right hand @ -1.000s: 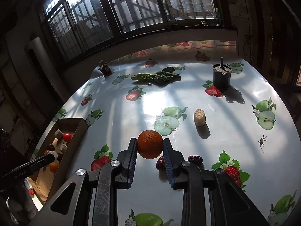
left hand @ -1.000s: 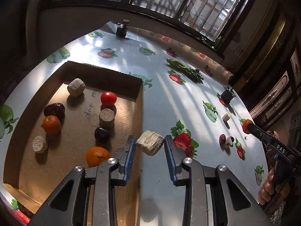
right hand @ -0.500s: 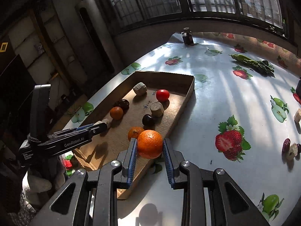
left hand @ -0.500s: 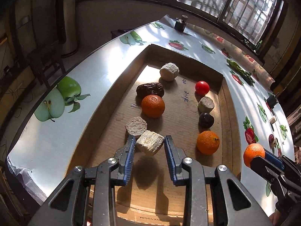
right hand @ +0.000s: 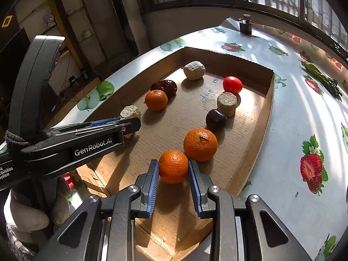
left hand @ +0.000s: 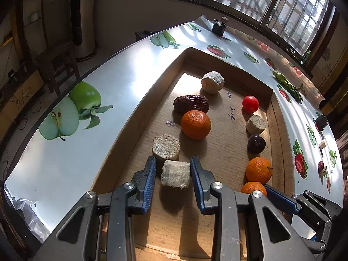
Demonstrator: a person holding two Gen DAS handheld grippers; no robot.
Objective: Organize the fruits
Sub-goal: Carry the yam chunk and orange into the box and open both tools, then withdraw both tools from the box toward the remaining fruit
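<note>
sunlit fruit-print tablecloth (left hand: pixel 121 87) carries a shallow brown cardboard tray (left hand: pixel 139 117) at frame centre. left gripper (left hand: pixel 173 179) clamps a pale cylindrical chunk (left hand: pixel 175 174) low over the tray floor, bottom centre; right gripper (right hand: pixel 173 175) squeezes a small orange mandarin (right hand: pixel 173 166) beside a larger orange (right hand: pixel 200 144).

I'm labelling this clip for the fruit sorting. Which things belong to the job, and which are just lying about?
Job: cardboard box; orange in right gripper; pale chunk between left gripper fingers; tomato.

Lying about: dark jar; green vegetable.
</note>
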